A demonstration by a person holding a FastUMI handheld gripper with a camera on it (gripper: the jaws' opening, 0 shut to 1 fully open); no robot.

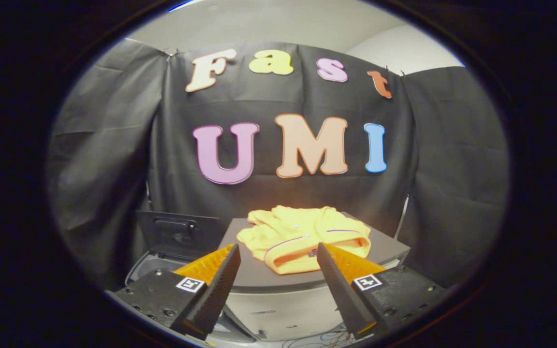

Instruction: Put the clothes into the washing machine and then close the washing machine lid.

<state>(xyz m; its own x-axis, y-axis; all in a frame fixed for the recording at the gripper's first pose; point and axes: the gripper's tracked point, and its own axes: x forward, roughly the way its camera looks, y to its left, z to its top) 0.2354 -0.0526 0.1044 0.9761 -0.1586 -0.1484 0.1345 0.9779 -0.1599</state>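
Note:
A yellow garment [302, 237] lies crumpled on a grey flat top [259, 275], just beyond my fingertips. My gripper [278, 253] is open, its two fingers spread wide with nothing between them, the garment's near edge lying ahead of the gap. To the left of the grey top stands the washing machine [145, 268], its dark lid [177, 234] raised upright behind the opening. My left finger hides most of the opening.
Black cloth walls close the booth behind and on both sides. Below the grey top there is a light-coloured front panel [283, 311], with some thin wires [322, 338] at its foot.

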